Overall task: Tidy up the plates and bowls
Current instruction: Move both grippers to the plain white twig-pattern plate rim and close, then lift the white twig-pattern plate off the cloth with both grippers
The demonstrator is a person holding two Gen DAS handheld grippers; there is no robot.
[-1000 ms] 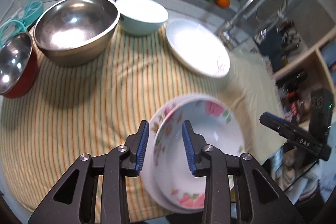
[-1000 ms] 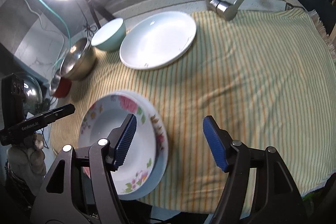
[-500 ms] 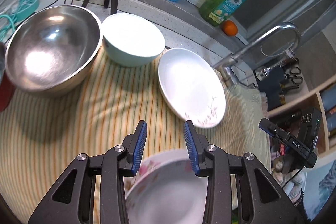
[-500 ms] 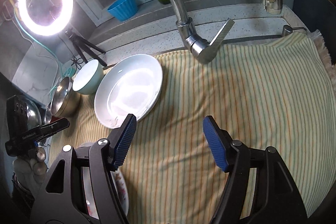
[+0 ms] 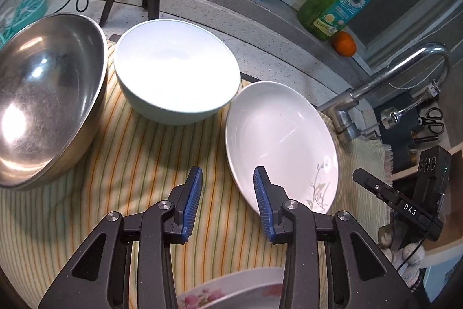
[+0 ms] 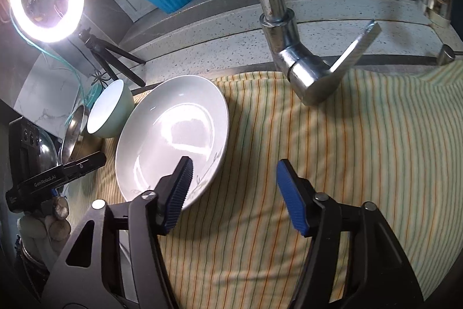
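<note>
— While both tools hang over the striped cloth (image 6: 332, 152), what do they hold?
— Nothing. The left gripper (image 5: 228, 200) has a narrow gap with only cloth behind it. The right gripper (image 6: 233, 188) is closing, its jaws apart and empty, one finger in front of the white plate (image 6: 173, 141).
— Where are the dishes?
— The plate lies near the cloth's far edge, beside the faucet (image 6: 289, 42). The pale green bowl (image 5: 176, 71) and steel bowl (image 5: 43, 94) stand at its far left corner. A floral dish (image 5: 231, 291) is at the near edge.
</note>
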